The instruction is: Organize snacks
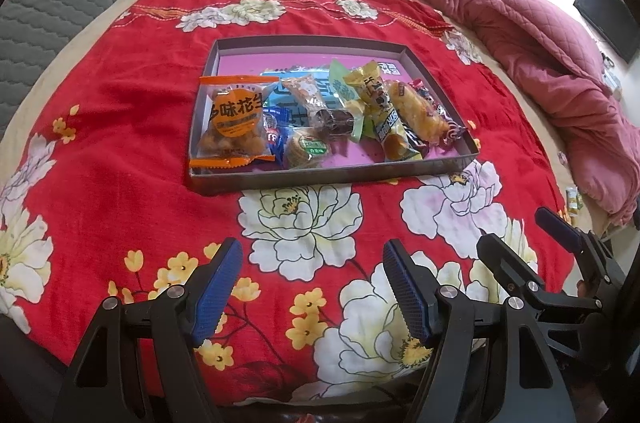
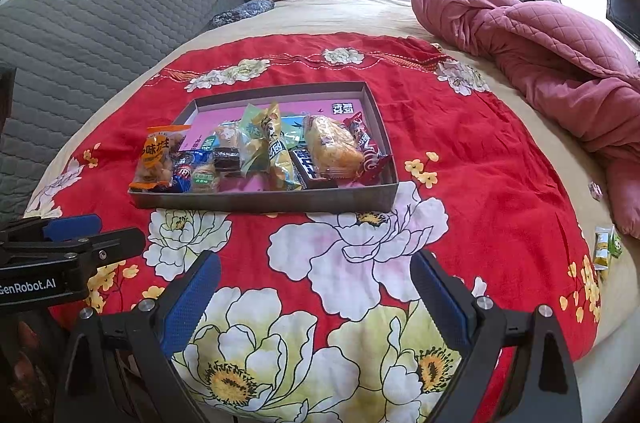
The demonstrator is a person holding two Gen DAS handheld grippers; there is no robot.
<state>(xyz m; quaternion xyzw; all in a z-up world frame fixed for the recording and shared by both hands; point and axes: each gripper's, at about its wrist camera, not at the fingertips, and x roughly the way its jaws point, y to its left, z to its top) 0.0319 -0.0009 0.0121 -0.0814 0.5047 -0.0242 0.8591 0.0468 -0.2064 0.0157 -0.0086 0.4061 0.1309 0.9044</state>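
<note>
A shallow grey box tray (image 1: 320, 179) (image 2: 264, 201) with a pink floor sits on a red floral cloth. Several wrapped snacks lie in a row inside it: an orange peanut bag (image 1: 234, 121) (image 2: 156, 155) at the left, a yellow bread packet (image 1: 416, 113) (image 2: 332, 143) toward the right. My left gripper (image 1: 312, 287) is open and empty, low over the cloth in front of the tray. My right gripper (image 2: 316, 299) is open and empty, also in front of the tray. Each gripper shows in the other's view, the right (image 1: 532, 243) and the left (image 2: 80, 235).
The red floral cloth (image 1: 120, 163) (image 2: 480, 151) covers a round beige bed. A bunched pink quilt (image 1: 540, 63) (image 2: 540, 55) lies at the right. Small green-yellow snack packets (image 2: 606, 245) (image 1: 574, 199) lie by the bed's right edge. A grey quilted headboard (image 2: 100, 23) stands at left.
</note>
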